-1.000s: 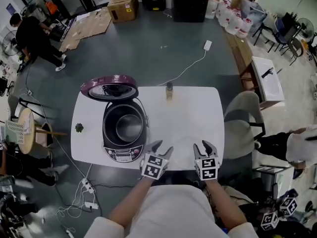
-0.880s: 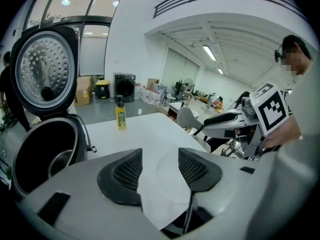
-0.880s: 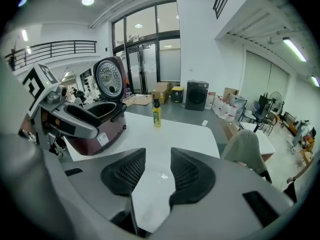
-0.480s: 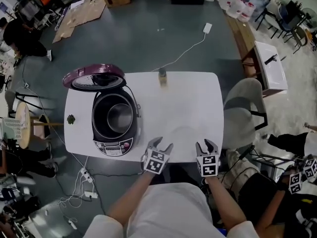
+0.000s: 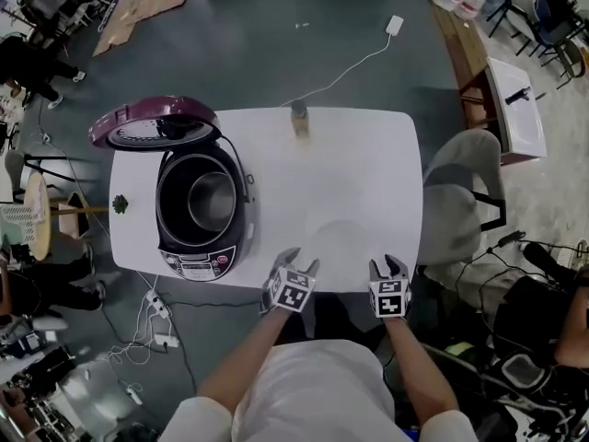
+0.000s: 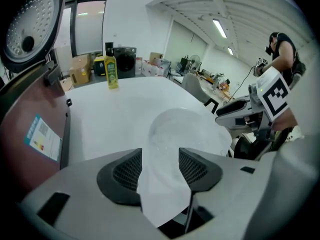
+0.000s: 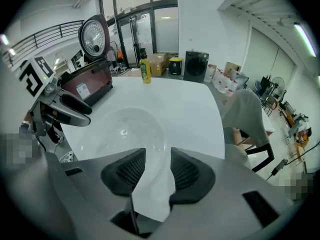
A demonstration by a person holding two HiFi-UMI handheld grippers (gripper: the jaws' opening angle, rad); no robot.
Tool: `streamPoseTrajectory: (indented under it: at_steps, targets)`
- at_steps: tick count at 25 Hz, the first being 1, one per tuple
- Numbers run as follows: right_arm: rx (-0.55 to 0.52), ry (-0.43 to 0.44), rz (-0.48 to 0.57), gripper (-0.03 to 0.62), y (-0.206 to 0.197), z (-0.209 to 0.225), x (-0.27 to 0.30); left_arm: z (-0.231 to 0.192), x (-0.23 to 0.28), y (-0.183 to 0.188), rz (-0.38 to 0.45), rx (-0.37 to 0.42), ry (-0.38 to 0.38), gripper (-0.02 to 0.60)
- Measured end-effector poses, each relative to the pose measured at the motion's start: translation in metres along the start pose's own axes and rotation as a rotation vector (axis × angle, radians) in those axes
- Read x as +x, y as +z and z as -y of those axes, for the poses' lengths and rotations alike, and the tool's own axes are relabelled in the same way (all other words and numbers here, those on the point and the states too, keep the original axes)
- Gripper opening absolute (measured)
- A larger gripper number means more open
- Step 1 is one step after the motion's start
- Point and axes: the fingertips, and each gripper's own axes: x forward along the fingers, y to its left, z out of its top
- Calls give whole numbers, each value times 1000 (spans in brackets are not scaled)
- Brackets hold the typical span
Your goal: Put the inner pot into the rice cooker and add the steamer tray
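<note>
Left claw [image 5: 299,259] and right claw [image 5: 386,263], both spread and empty, have sunk toward the clear round steamer tray [image 7: 125,129] at the tabletop's [image 5: 368,164] near edge; pickup likely.

A yellow bottle [image 5: 299,118] with a dark cap stands at the middle of the white desk's [image 5: 368,182] far edge, and a small dark green thing [image 5: 120,204] sits by its left edge. A grey chair [image 5: 465,191] stands just beside the right edge, and flattened cardboard [image 5: 138,7] lies on the floor beyond.
</note>
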Motion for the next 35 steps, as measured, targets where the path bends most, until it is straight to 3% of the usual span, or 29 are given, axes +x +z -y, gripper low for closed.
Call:
streamPoseTrajectory:
  at_steps: [5,12,16,19,29,35]
  targets:
    - [-7,15,-74,170,-28,3,27,-6,24,-24,-51,-20,18,244]
    - [-17,50,-134,168,-32,-2,43,-8,44,-44,-117,-50,30,229]
    - [-21,71,-154,120,-28,-10,47,-5,47,-44,-129,-50,16,146]
    - [-31,77,-145,115,-20,-11,45,-8,45,-44,-133,-52,26,144]
    - [-64,80,-61,115,27,-19,21,-21,3,-12,-49,-50,59,143]
    - [-63,65,20,111,68,-29,-2,-34,-39,20,54,-48,91,132]
